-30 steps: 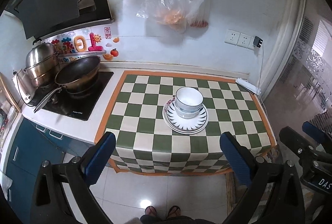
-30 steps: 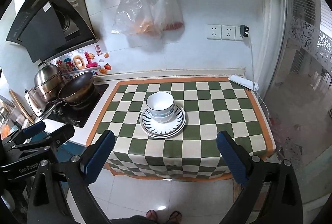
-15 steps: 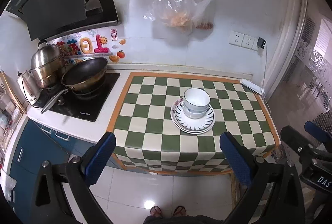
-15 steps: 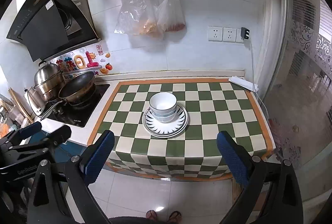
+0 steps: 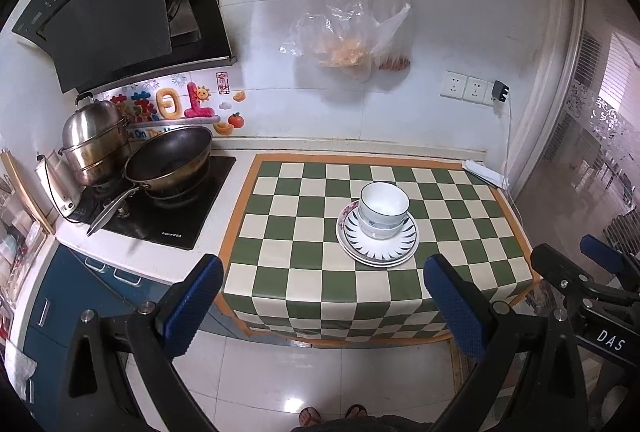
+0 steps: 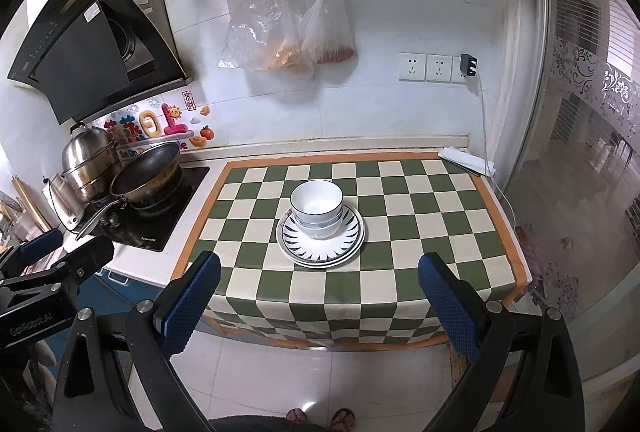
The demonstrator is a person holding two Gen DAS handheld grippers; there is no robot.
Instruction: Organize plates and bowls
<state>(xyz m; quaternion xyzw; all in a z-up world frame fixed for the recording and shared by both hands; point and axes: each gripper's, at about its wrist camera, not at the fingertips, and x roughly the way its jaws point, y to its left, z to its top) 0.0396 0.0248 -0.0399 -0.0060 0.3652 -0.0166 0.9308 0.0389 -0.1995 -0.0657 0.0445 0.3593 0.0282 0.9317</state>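
Hovering off the counter's near edge, both grippers empty, jaws spread wide.
The checkered mat lies ahead; stacked plates carrying nested bowls sit dead ahead of the right gripper, ahead-right of the left gripper, well apart from both.

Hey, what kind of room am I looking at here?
Most likely a home kitchen: a range hood hangs above a cooktop holding a wok and a steel pot, with bowls stacked on plates nearby.
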